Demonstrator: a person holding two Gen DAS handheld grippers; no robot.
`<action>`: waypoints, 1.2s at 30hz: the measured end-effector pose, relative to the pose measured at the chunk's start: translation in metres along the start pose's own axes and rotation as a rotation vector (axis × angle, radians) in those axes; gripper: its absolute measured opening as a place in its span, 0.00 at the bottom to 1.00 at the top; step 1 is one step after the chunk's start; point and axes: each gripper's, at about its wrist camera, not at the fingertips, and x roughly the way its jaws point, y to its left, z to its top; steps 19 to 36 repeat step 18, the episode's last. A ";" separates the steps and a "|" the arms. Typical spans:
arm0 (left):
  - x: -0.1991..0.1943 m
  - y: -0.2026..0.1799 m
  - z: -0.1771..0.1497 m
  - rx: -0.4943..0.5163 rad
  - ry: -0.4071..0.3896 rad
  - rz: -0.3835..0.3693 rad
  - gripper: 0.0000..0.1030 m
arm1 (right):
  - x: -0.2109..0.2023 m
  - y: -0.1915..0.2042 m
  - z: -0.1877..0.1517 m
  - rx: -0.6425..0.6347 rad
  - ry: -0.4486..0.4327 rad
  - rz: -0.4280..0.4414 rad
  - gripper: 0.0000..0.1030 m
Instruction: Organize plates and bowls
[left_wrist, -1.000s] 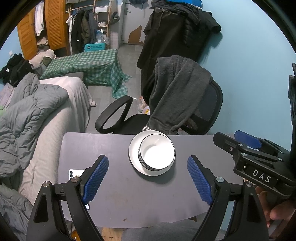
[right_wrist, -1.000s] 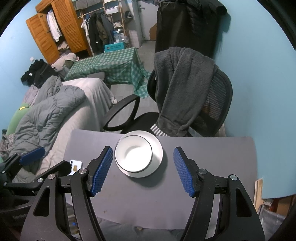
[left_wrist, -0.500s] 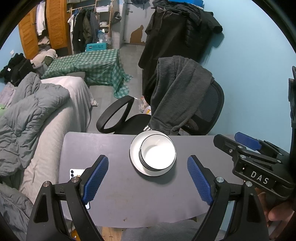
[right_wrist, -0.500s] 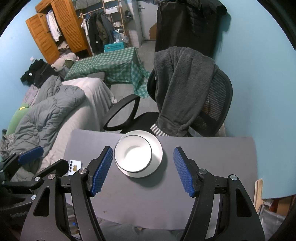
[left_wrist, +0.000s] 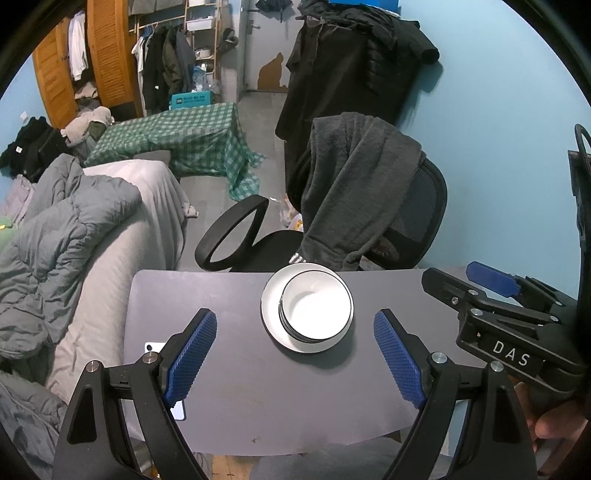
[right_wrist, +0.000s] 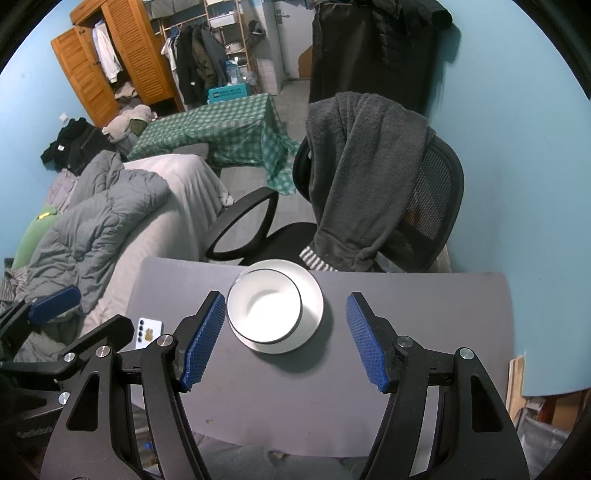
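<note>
A stack of white bowls with dark rims (left_wrist: 316, 308) (right_wrist: 264, 308) rests on a white plate (left_wrist: 271, 314) (right_wrist: 312, 306) at the far middle of the grey table (left_wrist: 240, 406) (right_wrist: 424, 325). My left gripper (left_wrist: 295, 332) hovers over the table in front of the stack, open, with nothing between its blue pads. My right gripper (right_wrist: 286, 325) also hangs in front of the stack, open and empty. In the left wrist view the right gripper (left_wrist: 465, 280) shows at the right edge, held by a hand (left_wrist: 554, 428).
A phone (right_wrist: 147, 332) (left_wrist: 177, 406) lies near the table's left edge. Behind the table stands a black office chair (left_wrist: 417, 221) draped with a grey garment (right_wrist: 362, 166). A bed with grey bedding (left_wrist: 74, 240) lies to the left, a blue wall (right_wrist: 517, 147) to the right.
</note>
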 end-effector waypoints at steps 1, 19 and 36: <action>0.000 0.000 0.000 0.002 0.000 0.001 0.86 | 0.000 0.000 0.000 0.000 -0.001 0.001 0.65; 0.001 -0.002 -0.001 -0.002 0.015 -0.007 0.86 | 0.000 -0.001 0.000 0.002 0.000 0.002 0.65; 0.001 -0.002 -0.001 -0.002 0.015 -0.007 0.86 | 0.000 -0.001 0.000 0.002 0.000 0.002 0.65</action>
